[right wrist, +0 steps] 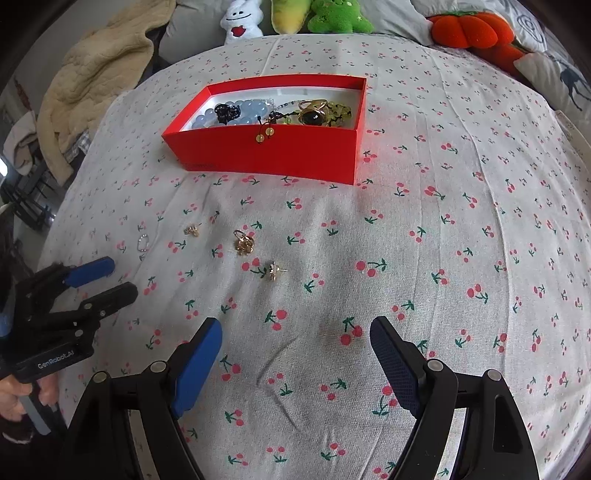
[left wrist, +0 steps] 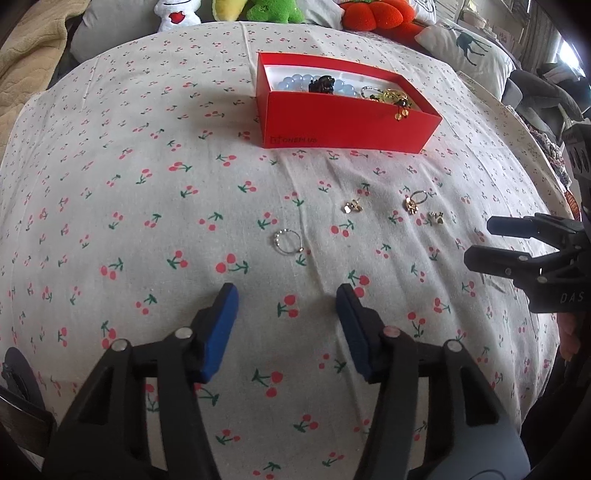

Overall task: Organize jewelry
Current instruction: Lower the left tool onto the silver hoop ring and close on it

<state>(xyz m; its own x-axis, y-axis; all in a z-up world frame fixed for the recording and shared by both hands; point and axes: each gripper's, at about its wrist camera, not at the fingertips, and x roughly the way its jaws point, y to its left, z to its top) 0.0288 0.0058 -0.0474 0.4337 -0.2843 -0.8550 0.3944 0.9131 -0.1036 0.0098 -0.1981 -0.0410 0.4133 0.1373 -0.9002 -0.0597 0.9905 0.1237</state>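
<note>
4 small pieces of jewelry lie loose on the cherry-print white bedspread (right wrist: 424, 229), in front of an open red cardboard box (right wrist: 280, 158). A thin silver ring (left wrist: 287, 242) sits nearest the left gripper (left wrist: 287, 325). A small gold earring (left wrist: 352, 206) lies beyond it, then a gold ring with a charm cluster (left wrist: 413, 202), and just beside that a gold stud earring (left wrist: 436, 217), which shows closest to the right gripper (right wrist: 295, 354) in the right wrist view.

The box stands further back on the bed and already holds a pale blue bead bracelet (right wrist: 236, 112), a black hair claw (right wrist: 226, 110), and a tangle of gold and green pieces (right wrist: 317, 110); 2 small gold beads (right wrist: 264, 136) hang over its front wall.

Both grippers hover low over the bedspread with jaws spread wide, holding nothing.

Plush toys, white (right wrist: 242, 20), green (right wrist: 338, 16) and orange (right wrist: 469, 29), line the far edge, with a beige quilted blanket (right wrist: 92, 77) at the left.
</note>
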